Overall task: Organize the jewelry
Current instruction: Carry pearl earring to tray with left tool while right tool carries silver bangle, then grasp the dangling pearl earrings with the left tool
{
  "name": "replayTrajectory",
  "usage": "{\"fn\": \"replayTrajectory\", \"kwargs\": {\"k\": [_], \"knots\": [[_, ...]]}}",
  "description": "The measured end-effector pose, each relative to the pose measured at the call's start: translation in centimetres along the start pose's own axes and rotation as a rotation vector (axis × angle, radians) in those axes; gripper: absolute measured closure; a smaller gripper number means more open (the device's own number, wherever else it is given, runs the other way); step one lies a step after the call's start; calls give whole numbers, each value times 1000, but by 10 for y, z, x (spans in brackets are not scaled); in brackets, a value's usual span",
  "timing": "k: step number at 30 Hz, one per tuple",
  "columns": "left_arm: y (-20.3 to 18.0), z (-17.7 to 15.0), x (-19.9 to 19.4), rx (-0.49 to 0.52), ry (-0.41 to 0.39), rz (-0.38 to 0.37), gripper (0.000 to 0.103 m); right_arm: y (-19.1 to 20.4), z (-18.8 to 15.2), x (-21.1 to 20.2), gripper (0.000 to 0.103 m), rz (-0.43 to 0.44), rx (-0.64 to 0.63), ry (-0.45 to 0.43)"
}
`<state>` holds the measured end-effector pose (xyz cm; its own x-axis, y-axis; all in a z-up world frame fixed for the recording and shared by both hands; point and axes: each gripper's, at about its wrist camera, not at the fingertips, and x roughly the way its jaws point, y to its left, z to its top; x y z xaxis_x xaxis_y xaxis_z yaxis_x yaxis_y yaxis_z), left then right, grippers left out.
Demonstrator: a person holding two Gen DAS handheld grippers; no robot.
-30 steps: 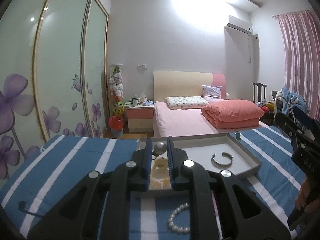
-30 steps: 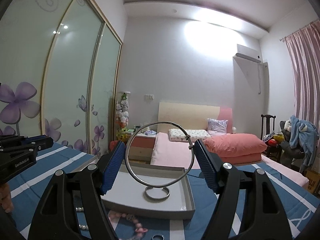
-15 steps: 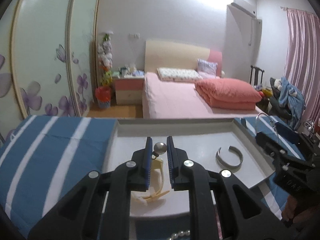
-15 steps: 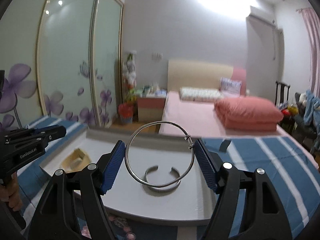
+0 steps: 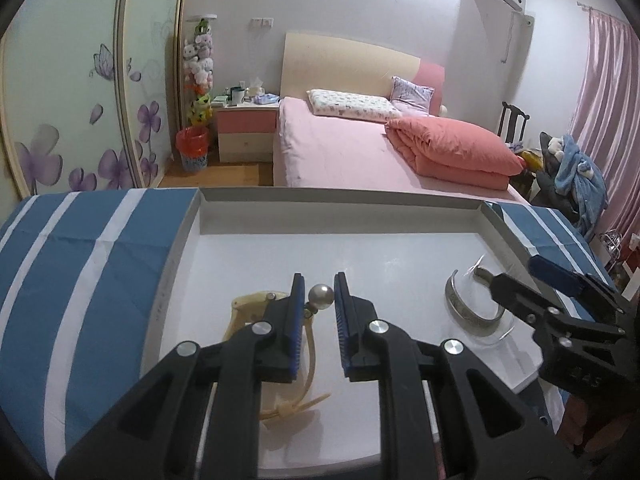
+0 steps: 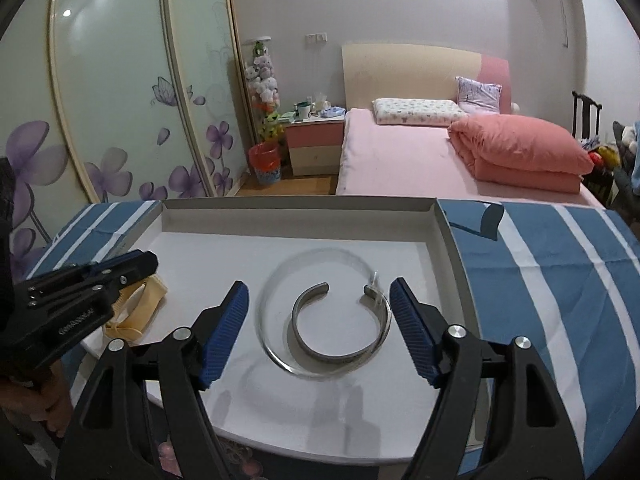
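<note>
Now right tongs (image 6: 318,308) opening — hoop (image 6: 280,344) lies in tray (image 6: 296,210).

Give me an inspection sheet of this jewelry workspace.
Surface: white tray on blue striped cloth.
Job's things: silver cuff inside thin hoop, both lying in the tray; cream band in the tray's left part.
Clutter: nothing seen.
Grippers: left gripper shut on pearl-headed pin; right gripper jaws opening, hoop between them, pads off it.
Cables: nothing seen.
Surroundings: pink bed, flowered wardrobe doors.
</note>
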<state>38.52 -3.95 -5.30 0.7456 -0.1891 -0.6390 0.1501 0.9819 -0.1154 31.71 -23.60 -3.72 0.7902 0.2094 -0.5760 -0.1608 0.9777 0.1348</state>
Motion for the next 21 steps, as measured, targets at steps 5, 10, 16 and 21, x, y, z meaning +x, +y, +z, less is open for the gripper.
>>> {"fn": "replayTrajectory", "kwargs": {"k": [5, 10, 16, 21], "knots": [[4, 1, -18, -15, -24, -9, 82, -3, 2, -22, 25, -2, 10, -36], [15, -6, -59, -28, -69, -12, 79, -10, -4, -58, 25, 13, 30, -78], [24, -35, -117, -7, -89, -19, 73, -8, -26, -106, 25, 37, 37, -116], [19, -80, -157, 27, -55, -45, 72, 0, -53, -137, 25, 51, 36, -125]]}}
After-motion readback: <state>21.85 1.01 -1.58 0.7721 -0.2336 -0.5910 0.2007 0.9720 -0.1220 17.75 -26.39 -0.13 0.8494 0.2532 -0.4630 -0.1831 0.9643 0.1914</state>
